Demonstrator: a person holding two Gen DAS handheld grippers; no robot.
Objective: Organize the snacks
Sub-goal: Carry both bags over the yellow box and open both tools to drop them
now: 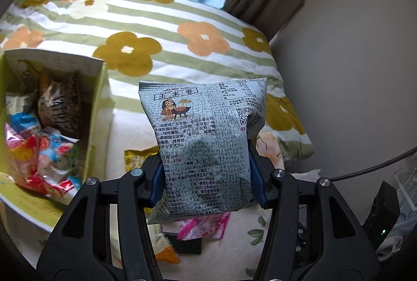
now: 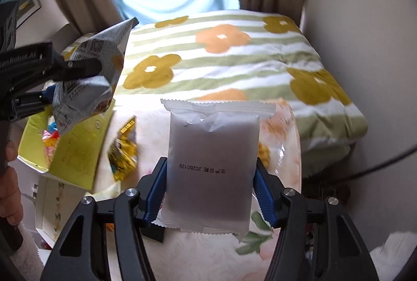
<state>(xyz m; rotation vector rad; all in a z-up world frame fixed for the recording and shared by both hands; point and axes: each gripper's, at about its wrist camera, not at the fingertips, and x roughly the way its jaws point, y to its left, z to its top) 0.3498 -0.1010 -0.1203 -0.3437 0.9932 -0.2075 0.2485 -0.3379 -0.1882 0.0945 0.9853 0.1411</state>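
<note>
My left gripper (image 1: 207, 176) is shut on a grey printed snack bag (image 1: 206, 140) and holds it above the bed. The bag (image 2: 86, 77) and the left gripper (image 2: 52, 77) also show in the right wrist view, above the box. My right gripper (image 2: 209, 192) is shut on a frosted white packet (image 2: 211, 166) with a printed date. A yellow-green open box (image 1: 96, 119) at the left holds several colourful snack packs (image 1: 44, 150); it also shows in the right wrist view (image 2: 75, 148). A yellow snack pack (image 2: 122, 150) lies on the bed beside the box.
A floral quilt (image 1: 156, 41) is bunched at the far side of the bed. A pink packet (image 1: 206, 226) and a black item (image 1: 187, 244) lie under my left gripper. A wall is at the right, curtains at the back. A black device (image 1: 380, 213) sits low right.
</note>
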